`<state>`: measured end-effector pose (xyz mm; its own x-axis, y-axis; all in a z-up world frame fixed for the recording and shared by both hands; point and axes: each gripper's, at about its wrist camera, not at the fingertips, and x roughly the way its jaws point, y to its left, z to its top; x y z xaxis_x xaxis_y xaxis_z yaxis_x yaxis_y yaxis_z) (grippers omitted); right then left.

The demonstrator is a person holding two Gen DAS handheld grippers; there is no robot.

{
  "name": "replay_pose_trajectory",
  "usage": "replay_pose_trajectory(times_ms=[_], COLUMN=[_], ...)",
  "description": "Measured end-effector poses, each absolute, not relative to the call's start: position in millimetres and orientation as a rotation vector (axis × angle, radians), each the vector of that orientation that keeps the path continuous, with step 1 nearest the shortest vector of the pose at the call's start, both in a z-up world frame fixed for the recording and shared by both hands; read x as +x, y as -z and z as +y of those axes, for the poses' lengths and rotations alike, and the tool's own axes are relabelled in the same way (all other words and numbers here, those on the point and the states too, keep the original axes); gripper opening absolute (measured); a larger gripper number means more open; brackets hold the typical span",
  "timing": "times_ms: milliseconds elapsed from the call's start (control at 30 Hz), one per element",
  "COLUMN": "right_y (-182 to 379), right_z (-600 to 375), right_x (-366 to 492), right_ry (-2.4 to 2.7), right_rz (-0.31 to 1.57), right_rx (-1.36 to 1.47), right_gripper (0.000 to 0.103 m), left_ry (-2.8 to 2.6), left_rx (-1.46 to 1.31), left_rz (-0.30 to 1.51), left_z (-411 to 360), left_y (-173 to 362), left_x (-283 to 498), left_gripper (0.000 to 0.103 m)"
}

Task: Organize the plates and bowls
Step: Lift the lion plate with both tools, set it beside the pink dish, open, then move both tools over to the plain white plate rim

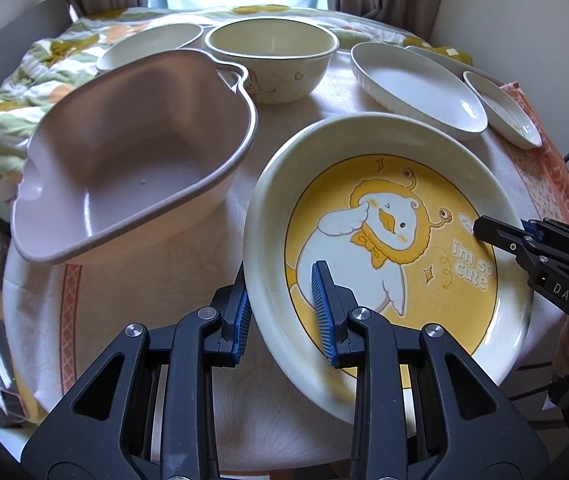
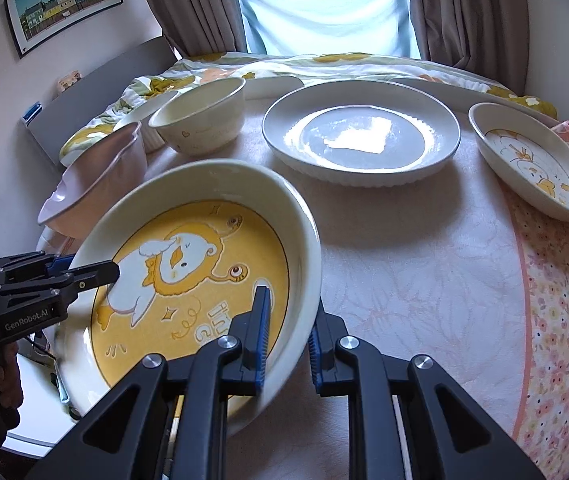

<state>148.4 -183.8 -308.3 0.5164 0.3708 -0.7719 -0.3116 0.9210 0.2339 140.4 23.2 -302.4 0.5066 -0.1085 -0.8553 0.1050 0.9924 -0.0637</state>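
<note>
A: What's the setting?

B: A round tabletop [image 2: 424, 280] under a pale embossed cloth with a peach floral border, a bed with a flowered quilt [image 2: 324, 66] behind it, and brown curtains [image 2: 460, 4] at a bright window.

A: And the main piece?

B: A cream round ceramic plate with a yellow cartoon-duck centre [image 1: 388, 248], tilted, at the near edge of the tabletop. The left gripper [image 1: 284, 312] has its jaws straddling the plate's left rim, blue pads on either side. The right gripper [image 2: 288, 336] does the same on the opposite rim. Both sets of jaws are clamped on the plate.

A: What's around it?

B: Just left, a dusty-pink plastic basin [image 1: 124, 160]. Behind that, a cream ceramic bowl with small duck drawings [image 1: 272, 60] and another cream bowl [image 1: 148, 46] beside it. To the right, a wide white fluted plate with a grey centre [image 2: 360, 132], and near the border a small cream duck-print dish [image 2: 532, 164].
</note>
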Motion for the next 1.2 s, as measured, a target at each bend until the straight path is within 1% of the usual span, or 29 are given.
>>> replay_pose_trajectory(times_ms=[467, 500, 533, 567, 600, 633, 667, 700, 833, 933, 1000, 1200], right_y=[305.4, 305.0, 304.4, 304.6, 305.1, 305.6, 305.1, 304.7, 301.2, 285.7, 265.0, 167.8], right_z=[-185.0, -186.6, -189.0, -190.9, -192.3, -194.6, -196.0, -197.2, -198.7, -199.7, -202.9, -224.9], right_x=[150.4, 149.4, 148.2, 147.2, 146.3, 144.8, 142.7, 139.9, 131.7, 125.1, 121.0, 116.3], right_ry=[-0.366, -0.354, -0.341, -0.334, -0.328, -0.319, -0.317, -0.310, -0.302, -0.289, -0.272, -0.232], right_rz=[0.979, 0.971, 0.959, 0.952, 0.950, 0.943, 0.928, 0.912, 0.884, 0.881, 0.868, 0.791], right_rx=[0.086, 0.093, 0.103, 0.110, 0.115, 0.119, 0.121, 0.114, 0.078, 0.056, 0.043, 0.015], right_gripper=[0.016, 0.022, 0.028, 0.051, 0.087, 0.102, 0.103, 0.103, 0.103, 0.103, 0.103, 0.103], left_ry=[0.066, 0.065, 0.067, 0.072, 0.070, 0.061, 0.057, 0.060, 0.050, 0.062, 0.060, 0.125], left_rx=[0.052, 0.057, 0.060, 0.059, 0.056, 0.052, 0.049, 0.050, 0.080, 0.066, 0.052, -0.071], left_rz=[1.034, 1.036, 1.040, 1.041, 1.036, 1.010, 0.979, 0.964, 0.991, 0.985, 0.972, 0.890], left_z=[14.5, 15.2, 14.7, 15.0, 15.2, 15.8, 16.4, 16.2, 12.6, 10.3, 9.4, 10.7], left_y=[301.3, 301.2, 301.2, 301.2, 300.7, 297.8, 294.4, 291.8, 290.3, 268.8, 245.0, 166.0], left_x=[137.5, 137.4, 137.4, 137.0, 135.6, 132.2, 128.5, 125.9, 123.1, 115.5, 109.6, 97.4], left_gripper=[0.026, 0.028, 0.037, 0.049, 0.086, 0.100, 0.103, 0.103, 0.103, 0.103, 0.103, 0.103])
